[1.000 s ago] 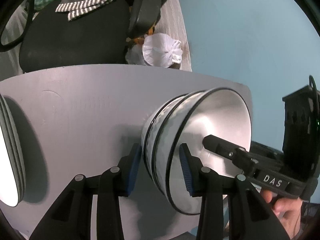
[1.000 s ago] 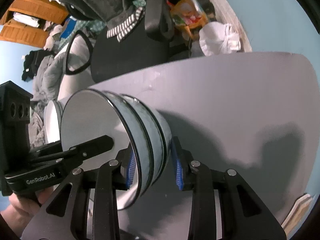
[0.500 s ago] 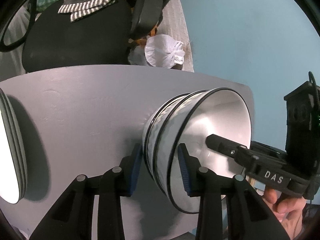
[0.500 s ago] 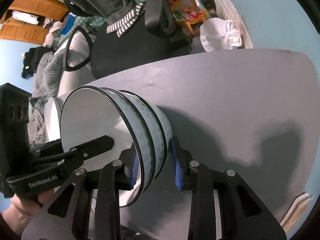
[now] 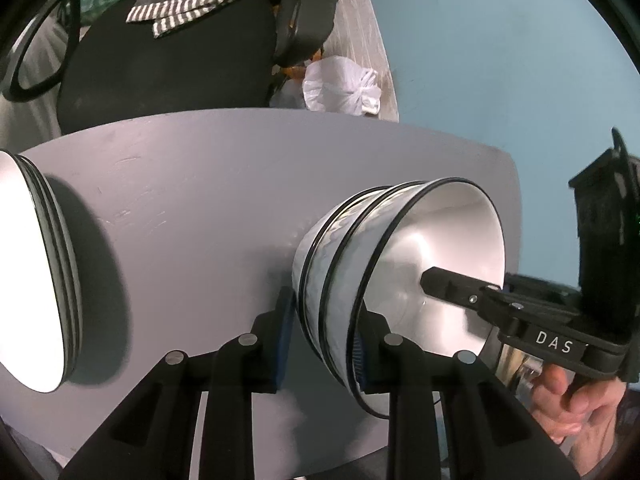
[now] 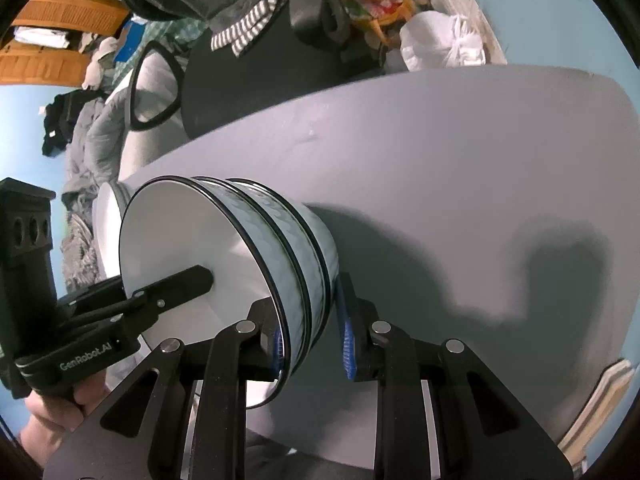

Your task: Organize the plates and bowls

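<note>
Left wrist view: beyond your left gripper point(image 5: 326, 312) the grey table point(image 5: 200, 184) runs to its far edge. Past that edge stand a black office chair point(image 5: 160, 60) with a striped cloth point(image 5: 184, 12) draped over it and a knotted white bag point(image 5: 340, 88) against the blue wall. Well off to this gripper's left a stack of plates point(image 5: 32, 272) rests on the table, apart from everything else. Nothing lies between the fingers and their target.

The stack of bowls point(image 5: 340, 240) (three nested, dark-rimmed) sits right at the fingertips. The stack's near wall is between the jaws: one finger is outside against the lowest bowl, the other inside the top bowl. These jaws have just been closing and now stand narrow, gripping that wall.

From the right you see your other hand point(image 5: 568, 404) bringing in the right gripper point(image 6: 308, 308), one finger reaching into the same top bowl. In the right wrist view this gripper straddles the opposite wall, inner pad against the white inside, outer pad meeting the lowest bowl near its tip. Its jaws have also just been closing and are narrow, clamped on the stack.
</note>
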Motion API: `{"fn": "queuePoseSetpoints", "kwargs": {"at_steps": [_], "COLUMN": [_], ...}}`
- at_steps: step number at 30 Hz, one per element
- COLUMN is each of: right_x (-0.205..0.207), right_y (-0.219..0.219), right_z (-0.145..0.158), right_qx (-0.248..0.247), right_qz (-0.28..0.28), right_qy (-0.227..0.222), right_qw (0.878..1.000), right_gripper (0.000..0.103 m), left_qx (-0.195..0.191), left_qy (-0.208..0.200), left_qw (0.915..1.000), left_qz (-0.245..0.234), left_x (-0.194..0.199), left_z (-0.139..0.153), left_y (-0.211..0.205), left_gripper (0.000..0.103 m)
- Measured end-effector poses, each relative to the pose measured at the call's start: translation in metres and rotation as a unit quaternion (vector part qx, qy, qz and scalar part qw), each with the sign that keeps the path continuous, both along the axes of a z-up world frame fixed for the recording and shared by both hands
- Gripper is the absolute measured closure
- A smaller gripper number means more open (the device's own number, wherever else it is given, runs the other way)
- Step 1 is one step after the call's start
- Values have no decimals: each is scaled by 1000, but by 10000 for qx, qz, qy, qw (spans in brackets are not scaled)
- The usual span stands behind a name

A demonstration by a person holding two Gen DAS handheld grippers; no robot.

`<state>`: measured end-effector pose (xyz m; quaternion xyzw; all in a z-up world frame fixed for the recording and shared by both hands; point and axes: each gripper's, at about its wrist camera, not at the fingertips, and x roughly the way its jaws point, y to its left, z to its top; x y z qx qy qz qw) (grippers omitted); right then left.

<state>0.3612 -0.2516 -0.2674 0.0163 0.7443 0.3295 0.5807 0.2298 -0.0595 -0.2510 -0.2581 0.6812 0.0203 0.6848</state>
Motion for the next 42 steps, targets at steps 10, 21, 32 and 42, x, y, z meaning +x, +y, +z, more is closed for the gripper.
{"fn": "queuePoseSetpoints", "kwargs": {"at_steps": [10,21,32,42], "right_x": [-4,-8,-24,-47], "right_y": [17,16,31,65], "right_z": [3,5,9,17], "right_qx": [-222,-184,-162,-46], "right_qz": [541,593,612,854], "right_qy": [-261,-336,-157,-137], "right_qw": [9979,9975,9979,9962], "right_gripper": [80,80,81,81], "left_qx": [-246,-235,-60,19], "left_qy": [-31,-67,1,-64], "left_qw": [9997,9997,9999,9990], "left_qz": [-50,-87,106,435], "left_x": [1,-3,-28,-63], "left_z": [-3,3,13,29], "left_y": [8,8,26,56], "left_gripper": [78,79,80,80]}}
